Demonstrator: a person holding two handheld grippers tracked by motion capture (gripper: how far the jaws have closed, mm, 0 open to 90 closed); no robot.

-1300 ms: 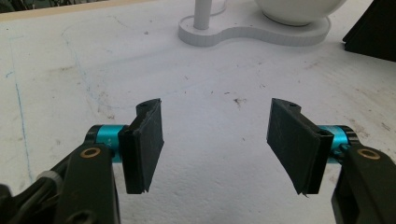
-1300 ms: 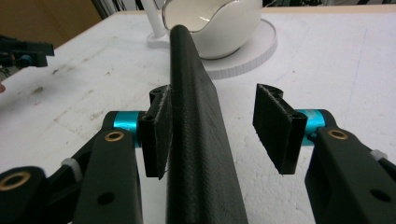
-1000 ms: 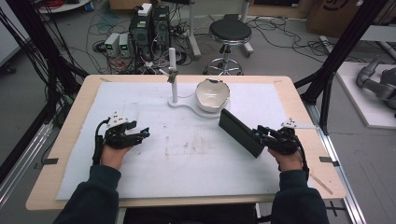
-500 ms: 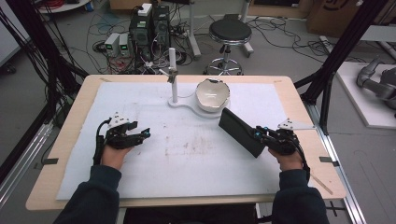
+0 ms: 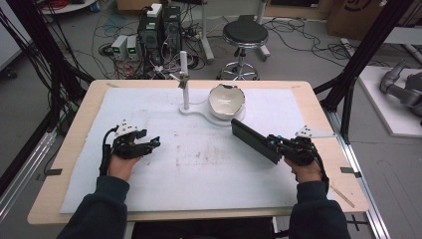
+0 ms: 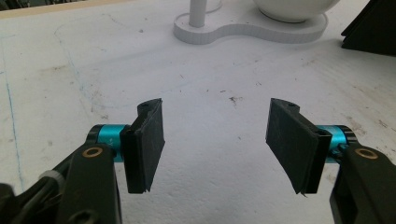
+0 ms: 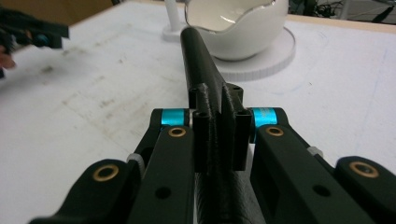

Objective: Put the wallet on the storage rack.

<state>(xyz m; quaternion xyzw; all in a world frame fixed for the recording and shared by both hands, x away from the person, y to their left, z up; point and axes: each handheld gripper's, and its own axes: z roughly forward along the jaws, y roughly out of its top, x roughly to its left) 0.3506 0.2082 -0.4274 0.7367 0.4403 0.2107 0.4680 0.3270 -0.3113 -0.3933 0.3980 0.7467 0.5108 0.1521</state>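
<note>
High view: the right gripper, right of centre, has its jaws closed on the near end of a long black bar, which runs up and left toward a white bowl. These jaws have just been closing, with the bar between them. The bowl sits on a white stand with an upright post, upper centre of the tabletop. The left gripper rests at centre left, well apart from the bar.

Left gripper view: the jaws stand about half open with nothing between them. The stand runs along the top edge, and the bar's end shows at the upper right corner.

Right gripper view: both pads press the bar at a ribbed block at bottom centre. Its far end lies just before the bowl, upper centre; whether they touch cannot be told.

Judgement: the step in hand is securing the bar. To do it well, keep the pads square on the block and confirm the grip before lifting, since the long overhang will tend to twist in the jaws. Lift level, clear of the bowl's broken-looking rim.
</note>
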